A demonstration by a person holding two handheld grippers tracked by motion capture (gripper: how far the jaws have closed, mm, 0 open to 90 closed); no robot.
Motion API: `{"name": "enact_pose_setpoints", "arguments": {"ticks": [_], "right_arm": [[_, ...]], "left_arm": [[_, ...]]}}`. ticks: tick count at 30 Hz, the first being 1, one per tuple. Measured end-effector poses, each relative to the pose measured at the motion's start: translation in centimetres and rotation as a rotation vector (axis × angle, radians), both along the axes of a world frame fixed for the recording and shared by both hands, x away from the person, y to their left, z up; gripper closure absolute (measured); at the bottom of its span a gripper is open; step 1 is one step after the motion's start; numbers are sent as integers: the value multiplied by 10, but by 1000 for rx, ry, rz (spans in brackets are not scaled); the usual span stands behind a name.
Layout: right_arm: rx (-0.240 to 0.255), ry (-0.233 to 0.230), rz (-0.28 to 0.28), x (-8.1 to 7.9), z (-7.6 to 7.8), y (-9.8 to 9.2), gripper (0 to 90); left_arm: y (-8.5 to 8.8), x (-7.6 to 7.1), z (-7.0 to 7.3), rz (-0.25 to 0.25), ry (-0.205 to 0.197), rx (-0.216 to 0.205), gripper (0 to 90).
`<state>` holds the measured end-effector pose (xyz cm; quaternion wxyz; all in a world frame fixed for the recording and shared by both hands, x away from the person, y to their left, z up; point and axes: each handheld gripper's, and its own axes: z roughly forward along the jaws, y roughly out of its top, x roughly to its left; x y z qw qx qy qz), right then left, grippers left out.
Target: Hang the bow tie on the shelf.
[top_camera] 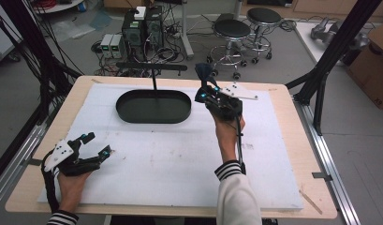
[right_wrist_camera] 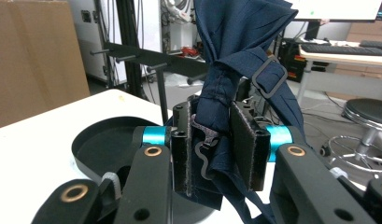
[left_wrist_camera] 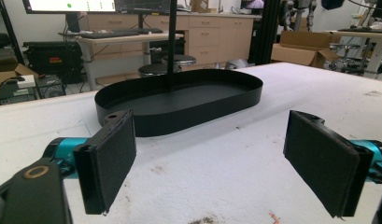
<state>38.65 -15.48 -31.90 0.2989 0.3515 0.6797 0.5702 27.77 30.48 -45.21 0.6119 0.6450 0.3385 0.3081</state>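
Observation:
My right gripper [top_camera: 207, 93] is raised above the white mat [top_camera: 180, 154], just right of the black oval tray [top_camera: 128, 110], and is shut on a bunched navy blue fabric item [top_camera: 204, 72]. In the right gripper view the fabric [right_wrist_camera: 235, 42] stands up from between the pads and a strap with a rectangular buckle [right_wrist_camera: 270, 77] wraps it; my right gripper [right_wrist_camera: 212, 144] pinches its lower part. My left gripper [top_camera: 97, 144] rests low near the mat's left front, open and with nothing in it. In the left gripper view its pads [left_wrist_camera: 109, 158] stand wide apart, facing the tray [left_wrist_camera: 202, 109].
A thin black post [top_camera: 155, 83] rises from the tray's far side and carries a horizontal bar [top_camera: 151, 67]. The mat lies on a wooden table [top_camera: 292, 154]. Beyond the table are stools [top_camera: 231, 33], computer cases [top_camera: 142, 28] and slanted black frame struts [top_camera: 329, 51].

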Motion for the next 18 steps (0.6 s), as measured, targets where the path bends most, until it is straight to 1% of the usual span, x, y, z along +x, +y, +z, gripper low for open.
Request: {"name": "enact_pose_setpoints", "arguments": {"ticks": [2, 7, 8, 9, 11, 13, 14, 18], "right_arm": [[4, -12, 6, 5, 1, 6, 703], [27, -10, 17, 17, 4, 21, 703], [27, -10, 17, 17, 4, 21, 703], [34, -21, 19, 20, 5, 24, 703], [41, -8, 27, 24, 6, 29, 703], [42, -9, 30, 30, 6, 36, 703], [42, -9, 30, 30, 6, 36, 703], [48, -2, 37, 39, 4, 49, 703]], "left_arm": [[0, 0, 0, 1, -2, 1, 174], [-1, -1, 0, 0, -5, 3, 175], [0, -1, 0, -2, -6, 7, 175], [0, -1, 0, -1, -6, 7, 175], [0, -1, 0, -1, -5, 4, 175], [0, -1, 0, 0, -6, 3, 175], [0, -1, 0, 0, -6, 3, 175], [0, -1, 0, -1, -8, 2, 175]]}}
